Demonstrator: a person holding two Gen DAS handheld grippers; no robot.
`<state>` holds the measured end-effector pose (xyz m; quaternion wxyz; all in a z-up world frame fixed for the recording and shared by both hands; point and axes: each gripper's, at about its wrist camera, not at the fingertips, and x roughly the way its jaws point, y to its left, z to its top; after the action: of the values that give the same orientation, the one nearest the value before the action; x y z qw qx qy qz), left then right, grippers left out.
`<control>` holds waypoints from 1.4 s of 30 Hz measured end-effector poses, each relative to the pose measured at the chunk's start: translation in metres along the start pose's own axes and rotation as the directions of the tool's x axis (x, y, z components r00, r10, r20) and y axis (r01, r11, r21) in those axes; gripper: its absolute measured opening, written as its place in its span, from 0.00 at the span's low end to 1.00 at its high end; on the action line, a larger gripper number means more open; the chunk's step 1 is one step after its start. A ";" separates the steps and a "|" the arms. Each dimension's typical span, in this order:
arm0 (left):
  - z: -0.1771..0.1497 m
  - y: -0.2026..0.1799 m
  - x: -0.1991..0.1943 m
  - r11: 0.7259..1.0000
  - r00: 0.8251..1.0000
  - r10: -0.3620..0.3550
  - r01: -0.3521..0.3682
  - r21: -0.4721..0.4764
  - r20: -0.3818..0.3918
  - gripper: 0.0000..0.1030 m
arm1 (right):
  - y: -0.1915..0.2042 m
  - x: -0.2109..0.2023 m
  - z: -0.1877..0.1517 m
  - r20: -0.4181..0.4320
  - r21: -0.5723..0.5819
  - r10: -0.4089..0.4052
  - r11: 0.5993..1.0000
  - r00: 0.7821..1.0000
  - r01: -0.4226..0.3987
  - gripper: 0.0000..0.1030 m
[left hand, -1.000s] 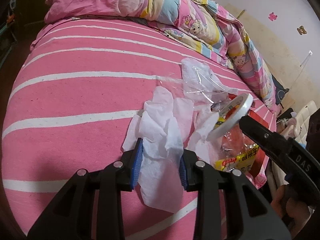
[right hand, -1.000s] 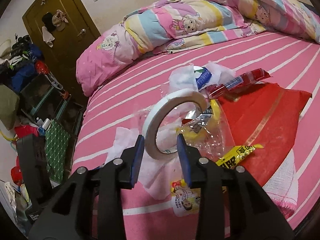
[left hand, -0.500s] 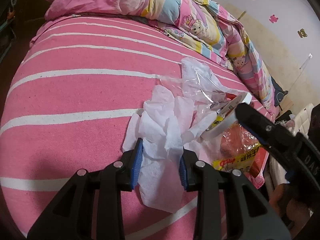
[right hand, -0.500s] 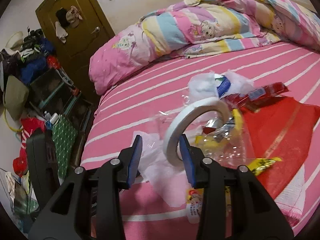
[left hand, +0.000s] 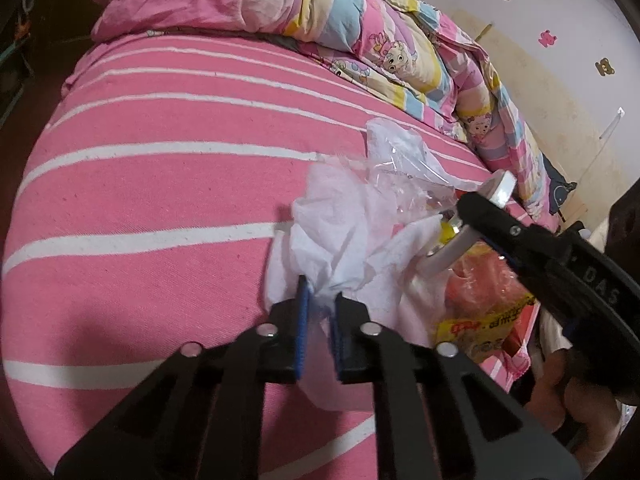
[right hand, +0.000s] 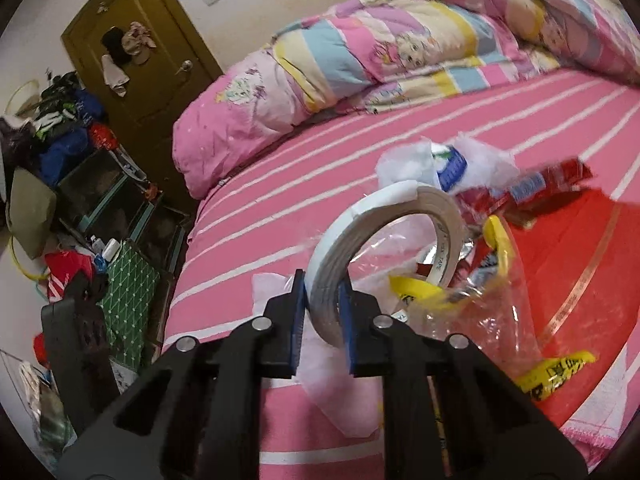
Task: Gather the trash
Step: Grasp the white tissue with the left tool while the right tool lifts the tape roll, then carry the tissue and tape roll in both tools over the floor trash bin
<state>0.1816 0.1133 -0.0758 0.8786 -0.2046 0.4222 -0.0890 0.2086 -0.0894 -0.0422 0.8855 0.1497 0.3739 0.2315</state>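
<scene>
– Across the pink striped bed (left hand: 160, 208), what is being collected?
– Litter heaped toward three o'clock. The left tongs (left hand: 318, 312) are closing on the white tissue (left hand: 332, 236), pads pinching its near edge.
– And the right tongs (right hand: 323, 308)?
– Closing on the tape roll (right hand: 384, 240), which stands upright between the pads, red bag (right hand: 560, 264) at two o'clock.
– Next?
– Probably lift both clear and carry them to a bin; none shows.
</scene>
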 end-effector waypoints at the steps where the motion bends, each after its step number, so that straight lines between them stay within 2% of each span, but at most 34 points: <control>1: 0.000 0.001 -0.003 1.000 1.000 0.000 0.000 0.000 0.009 0.05 | 0.002 -0.002 0.000 0.006 -0.003 0.008 1.000 1.000 -0.008 0.16; 9: 0.004 -0.001 -0.035 1.000 0.995 0.002 -0.003 0.010 0.097 0.04 | 0.006 -0.034 0.001 0.092 -0.003 0.070 0.998 0.993 -0.070 0.16; 15: 0.000 0.000 -0.069 1.000 0.986 -0.019 0.018 0.006 0.165 0.04 | 0.002 -0.070 0.005 0.175 0.004 0.170 0.985 0.970 -0.174 0.16; 22: -0.014 -0.013 -0.117 0.998 0.967 -0.057 0.058 0.004 0.250 0.04 | 0.010 -0.107 0.000 0.212 -0.032 0.275 0.961 0.938 -0.275 0.16; 27: -0.036 -0.024 -0.145 0.995 0.960 -0.092 0.102 -0.024 0.264 0.04 | 0.020 -0.131 -0.009 0.207 -0.050 0.315 0.949 0.926 -0.312 0.16; 29: -0.045 -0.032 -0.158 0.992 0.956 -0.108 0.120 -0.028 0.271 0.04 | 0.025 -0.150 -0.017 0.214 -0.054 0.342 0.939 0.915 -0.338 0.16; 33: -0.056 -0.044 -0.179 0.992 0.951 -0.116 0.127 -0.019 0.286 0.04 | 0.027 -0.178 -0.024 0.227 -0.073 0.353 0.935 0.908 -0.346 0.16; 40: -0.075 -0.059 -0.207 0.990 0.944 -0.128 0.141 -0.023 0.303 0.04 | 0.024 -0.214 -0.012 0.275 -0.061 0.379 0.924 0.884 -0.378 0.16; 42: -0.079 -0.062 -0.212 0.990 0.944 -0.127 0.141 -0.025 0.306 0.04 | 0.027 -0.220 -0.008 0.273 -0.072 0.383 0.923 0.883 -0.379 0.16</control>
<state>-0.0120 0.1048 0.0570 0.9198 -0.2645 0.2695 -0.1062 0.0594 -0.1808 0.0949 0.8680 0.2443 0.2056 0.3801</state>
